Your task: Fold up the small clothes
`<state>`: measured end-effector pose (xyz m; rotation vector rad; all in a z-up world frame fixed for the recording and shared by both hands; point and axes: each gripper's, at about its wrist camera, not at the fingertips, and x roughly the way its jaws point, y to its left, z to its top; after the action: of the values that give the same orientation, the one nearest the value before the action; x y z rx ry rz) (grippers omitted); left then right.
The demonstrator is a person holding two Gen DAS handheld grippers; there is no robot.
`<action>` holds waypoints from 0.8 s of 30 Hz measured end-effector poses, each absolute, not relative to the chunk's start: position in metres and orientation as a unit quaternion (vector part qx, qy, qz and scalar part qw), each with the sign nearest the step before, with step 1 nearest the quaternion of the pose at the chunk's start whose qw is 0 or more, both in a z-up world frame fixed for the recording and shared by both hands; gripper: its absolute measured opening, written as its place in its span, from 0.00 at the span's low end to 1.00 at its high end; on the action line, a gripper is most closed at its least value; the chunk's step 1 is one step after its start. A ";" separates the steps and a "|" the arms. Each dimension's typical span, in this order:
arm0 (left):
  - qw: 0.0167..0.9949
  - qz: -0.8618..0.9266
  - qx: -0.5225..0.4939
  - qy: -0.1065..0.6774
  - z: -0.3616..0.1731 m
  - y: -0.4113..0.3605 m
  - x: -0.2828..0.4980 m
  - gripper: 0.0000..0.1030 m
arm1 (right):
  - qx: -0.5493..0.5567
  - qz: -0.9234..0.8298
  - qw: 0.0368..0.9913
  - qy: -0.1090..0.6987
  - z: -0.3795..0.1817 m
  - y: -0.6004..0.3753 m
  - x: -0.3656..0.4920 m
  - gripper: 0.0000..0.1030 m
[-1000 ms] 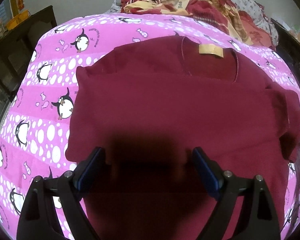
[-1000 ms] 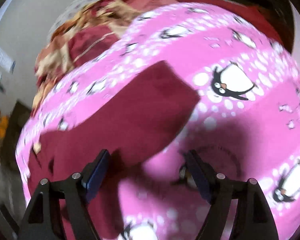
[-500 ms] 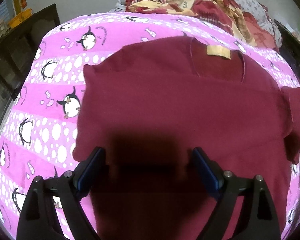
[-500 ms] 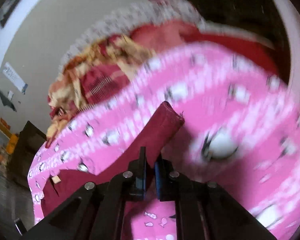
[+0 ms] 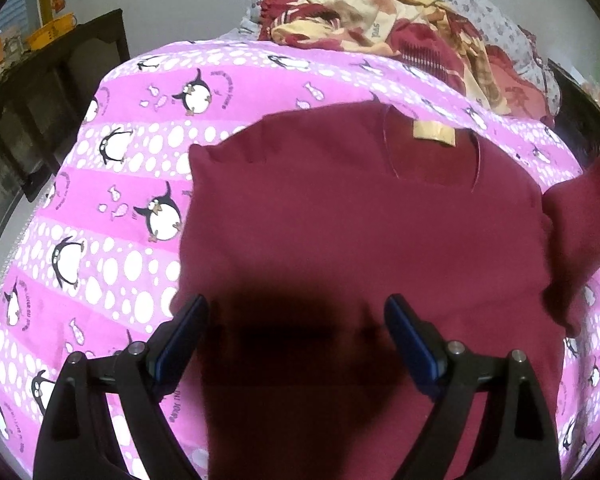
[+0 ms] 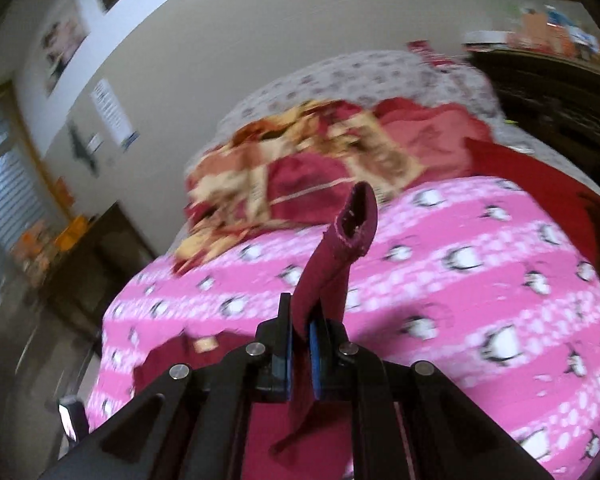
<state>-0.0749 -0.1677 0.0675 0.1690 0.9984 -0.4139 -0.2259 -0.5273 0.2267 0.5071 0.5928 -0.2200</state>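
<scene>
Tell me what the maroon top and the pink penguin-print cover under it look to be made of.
Maroon long-sleeved top: soft, matte knit, probably cotton jersey or fleece; no sheen, and its sleeve droops limply from the right claw. Pink penguin-print bed cover: smooth printed woven cloth, possibly cotton or polyester; flat, crisp pattern, faint sheen.

Both tongs, left tongs (image 5: 296, 320) and right tongs (image 6: 299, 338), have black angular arms, round silver screws and blue pads (image 5: 182, 336).

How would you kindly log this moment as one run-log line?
step: fold sleeve | right gripper: shut on sleeve, lifted | left gripper: open over shirt | shirt: flat on sheet
</scene>
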 end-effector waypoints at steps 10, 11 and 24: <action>0.856 -0.185 0.075 0.477 0.066 -0.156 -0.067 0.86 | 0.227 0.019 0.903 0.365 0.166 -0.425 -0.175 0.08; 0.856 -0.185 0.074 0.478 0.065 -0.155 -0.067 0.86 | 0.227 0.025 0.900 0.371 0.160 -0.418 -0.172 0.08; 0.837 -0.223 0.000 0.499 0.065 -0.131 -0.044 0.86 | 0.211 0.119 0.825 0.511 0.049 -0.305 -0.102 0.16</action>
<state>-0.0444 -0.1307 0.0649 0.0006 1.0555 -0.4726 -0.1017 -0.3048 0.0488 0.4486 1.0860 0.2527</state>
